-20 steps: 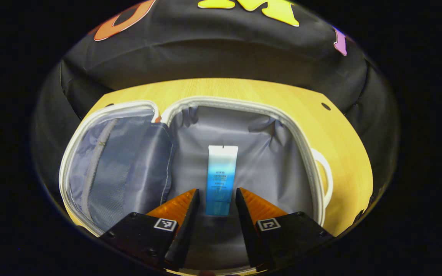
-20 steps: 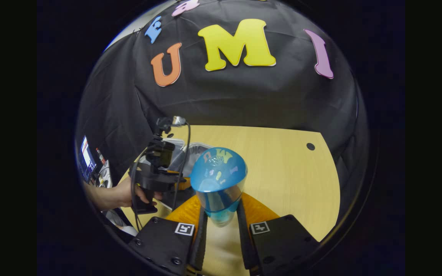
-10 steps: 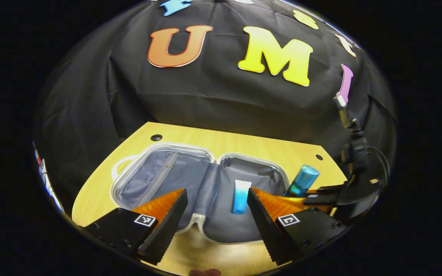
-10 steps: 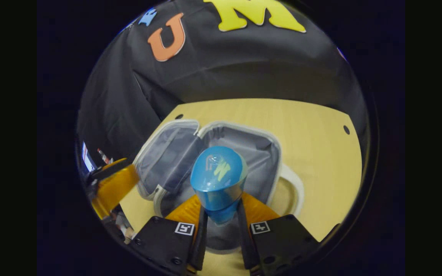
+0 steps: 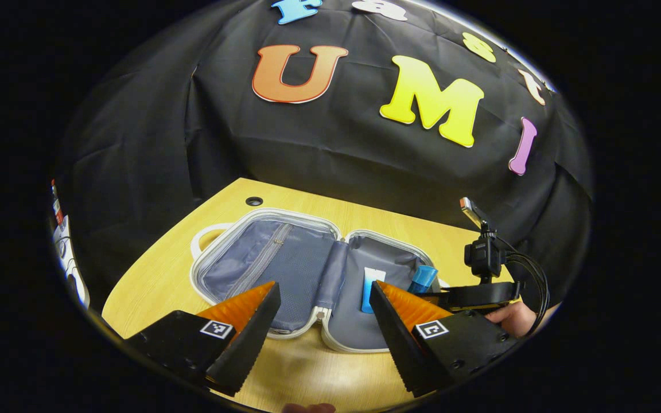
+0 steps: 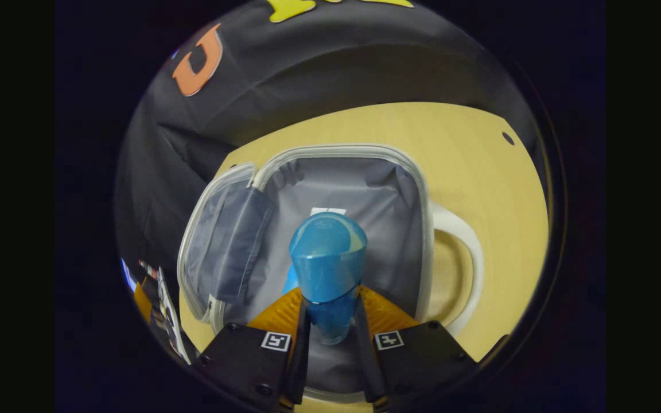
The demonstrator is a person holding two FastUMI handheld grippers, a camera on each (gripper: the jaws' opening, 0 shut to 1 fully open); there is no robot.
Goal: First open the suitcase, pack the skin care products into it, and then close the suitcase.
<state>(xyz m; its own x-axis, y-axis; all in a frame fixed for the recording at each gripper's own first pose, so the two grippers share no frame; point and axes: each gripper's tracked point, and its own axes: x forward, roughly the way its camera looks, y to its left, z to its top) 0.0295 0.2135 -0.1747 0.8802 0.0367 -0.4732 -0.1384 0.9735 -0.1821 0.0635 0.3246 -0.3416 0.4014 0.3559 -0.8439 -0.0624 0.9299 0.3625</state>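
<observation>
The white suitcase [image 5: 233, 215] lies open flat on the wooden table, its grey lining showing. A blue and white tube [image 5: 372, 287] lies in its right half. My left gripper [image 5: 325, 312] is open and held back above the table's near edge, nothing between its fingers. My right gripper [image 6: 329, 327] is shut on a blue bottle [image 6: 326, 258] and holds it over the suitcase's right half [image 6: 376, 189], above the tube [image 6: 328, 211]. In the left gripper view the right gripper [image 5: 468, 295] and the bottle [image 5: 422, 278] hang at the suitcase's right edge.
The suitcase's left half has a zipped mesh pocket [image 5: 267, 258]. A white handle [image 6: 462, 258] sticks out on the right side. Bare wooden table [image 6: 468, 166] lies beyond it, with a cable hole [image 6: 505, 138]. A hand [image 5: 511, 318] holds the right gripper.
My left gripper has drawn back and away from the suitcase, open. My right gripper has carried the blue bottle from beside the case to over its right half and lowered it.
</observation>
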